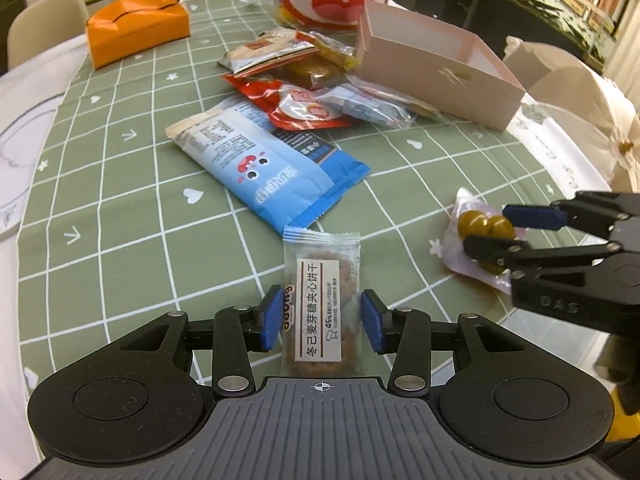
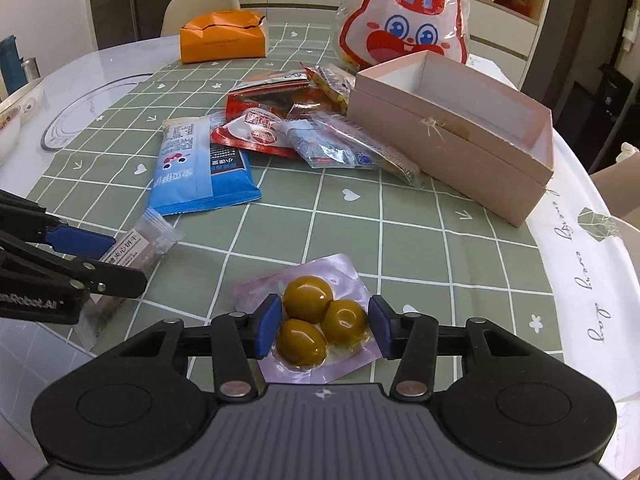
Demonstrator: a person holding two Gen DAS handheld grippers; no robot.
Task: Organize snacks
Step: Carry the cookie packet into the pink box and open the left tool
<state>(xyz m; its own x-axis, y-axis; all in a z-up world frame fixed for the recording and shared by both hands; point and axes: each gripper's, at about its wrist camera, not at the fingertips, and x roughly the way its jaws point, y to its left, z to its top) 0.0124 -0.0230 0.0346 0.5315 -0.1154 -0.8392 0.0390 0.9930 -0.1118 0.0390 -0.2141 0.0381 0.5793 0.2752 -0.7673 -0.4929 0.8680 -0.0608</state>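
Note:
A clear biscuit packet [image 1: 320,276] with a white label lies lengthwise between the blue pads of my left gripper [image 1: 321,322], which touch its two long edges. In the right wrist view the left gripper [image 2: 124,262] straddles the biscuit packet [image 2: 140,248] low over the cloth. My right gripper [image 2: 324,328] is shut on a pinkish film packet of three green olives [image 2: 308,296], pads against the outer olives. From the left wrist view the right gripper [image 1: 500,232] reaches in from the right around the olive packet [image 1: 480,222].
An open pink box [image 1: 432,80] [image 2: 440,152] stands at the back right. Beside it lies a pile of snack packets [image 2: 288,120] and a blue packet [image 1: 272,168]. Farther back are an orange box [image 1: 136,28] and a rabbit bag [image 2: 404,20]. A bowl [image 2: 8,128] sits far left.

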